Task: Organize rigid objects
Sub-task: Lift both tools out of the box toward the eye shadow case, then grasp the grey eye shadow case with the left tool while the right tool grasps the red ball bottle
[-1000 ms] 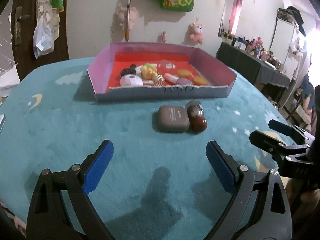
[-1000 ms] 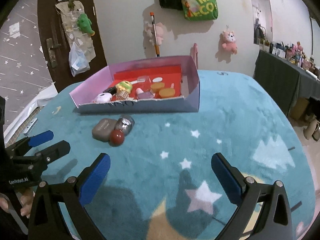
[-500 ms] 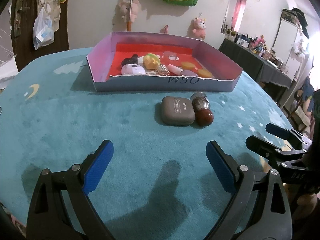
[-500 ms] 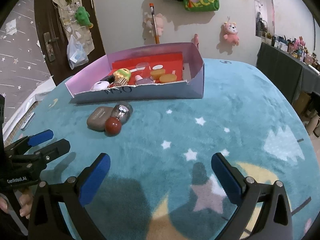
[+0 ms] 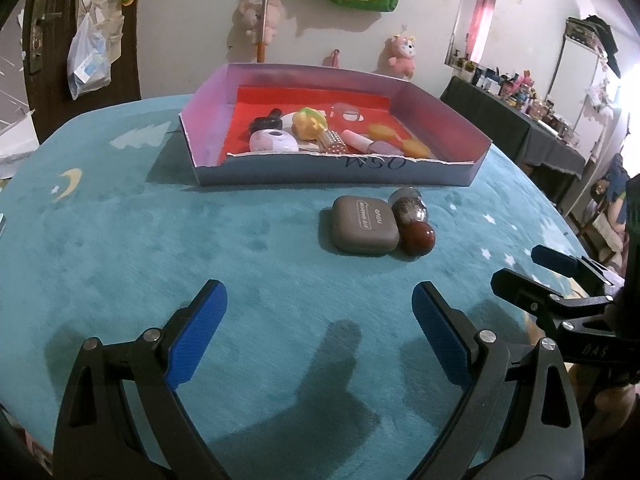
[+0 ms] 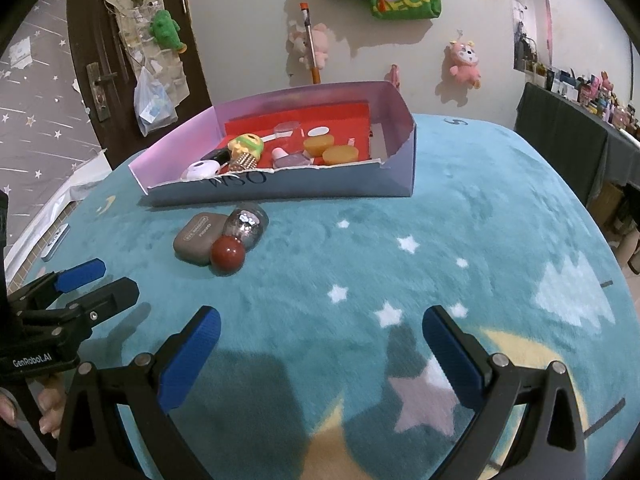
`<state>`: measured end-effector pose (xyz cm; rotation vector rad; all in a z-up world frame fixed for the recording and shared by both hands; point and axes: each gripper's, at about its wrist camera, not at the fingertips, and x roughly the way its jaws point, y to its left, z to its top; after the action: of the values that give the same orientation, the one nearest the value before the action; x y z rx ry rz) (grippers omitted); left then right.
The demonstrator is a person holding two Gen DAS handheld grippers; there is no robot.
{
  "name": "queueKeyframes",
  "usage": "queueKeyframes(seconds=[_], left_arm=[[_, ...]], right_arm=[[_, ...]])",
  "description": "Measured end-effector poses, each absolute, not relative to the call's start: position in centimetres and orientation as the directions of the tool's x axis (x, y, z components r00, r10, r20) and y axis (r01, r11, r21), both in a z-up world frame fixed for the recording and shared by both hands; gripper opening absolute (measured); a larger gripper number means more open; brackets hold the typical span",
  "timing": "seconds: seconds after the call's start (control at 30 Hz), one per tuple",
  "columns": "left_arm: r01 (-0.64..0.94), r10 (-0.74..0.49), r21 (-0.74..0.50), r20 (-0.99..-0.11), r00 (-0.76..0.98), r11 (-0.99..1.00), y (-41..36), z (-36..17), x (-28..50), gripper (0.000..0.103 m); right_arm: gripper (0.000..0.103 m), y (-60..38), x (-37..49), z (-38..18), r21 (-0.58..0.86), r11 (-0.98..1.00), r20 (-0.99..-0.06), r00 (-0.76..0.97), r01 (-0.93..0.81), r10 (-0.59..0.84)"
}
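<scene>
Both the left gripper (image 5: 318, 314) and the right gripper (image 6: 320, 336) stand wide open and empty. The grey case (image 5: 365, 230), glitter capsule (image 5: 408, 205) and red ball (image 5: 418, 239) lie touching, just near of the tray (image 5: 328, 172). The grasp should centre on one item alone. Only the right wrist view shows the capsule overlapping the case.

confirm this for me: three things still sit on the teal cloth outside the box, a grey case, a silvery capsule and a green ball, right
Not quite: the ball is dark red, not green, as the left wrist view shows. The rest holds: the grey case, the silvery capsule and that ball sit together on the teal cloth, outside the box.
</scene>
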<state>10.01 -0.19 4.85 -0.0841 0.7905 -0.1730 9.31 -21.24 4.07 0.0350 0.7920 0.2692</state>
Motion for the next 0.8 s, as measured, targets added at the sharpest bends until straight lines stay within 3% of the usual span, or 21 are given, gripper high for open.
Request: queueKeyframes(seconds=[0.8], left_arm=[[0.115, -0.175, -0.132, -0.72, 0.671, 0.985, 2.3, 6.2, 13.0, 0.095]], right_arm=[[0.103, -16.8, 17.1, 3.2, 0.167, 0.954, -0.8, 0.531, -0.249, 0.278]])
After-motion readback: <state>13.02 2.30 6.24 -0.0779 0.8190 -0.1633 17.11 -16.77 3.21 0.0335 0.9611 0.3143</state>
